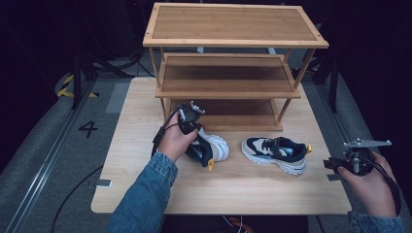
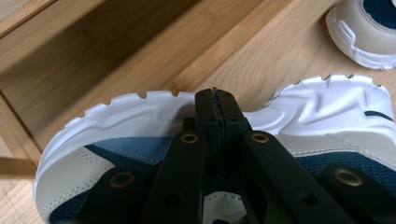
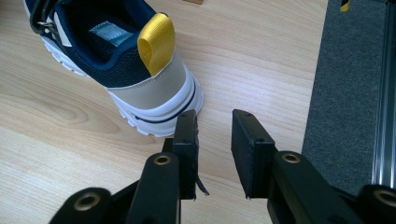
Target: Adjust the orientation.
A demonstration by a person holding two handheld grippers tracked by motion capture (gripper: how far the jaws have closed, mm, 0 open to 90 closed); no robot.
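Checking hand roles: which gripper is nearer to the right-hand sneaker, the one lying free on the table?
Right. The right gripper hovers open just behind that sneaker's heel, while the left gripper is shut on the other sneaker nearer the shoe rack.

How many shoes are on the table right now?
2. One shoe sits left of centre, in front of the rack, with the left tongs closed on its side. The other shoe lies to its right, near the open right tongs.

Pale matt wood-grain table point(image 1: 272, 189), bamboo-look wooden rack point(image 1: 233, 29), mesh-cloth shoe point(image 3: 126, 60) with ridged white sole
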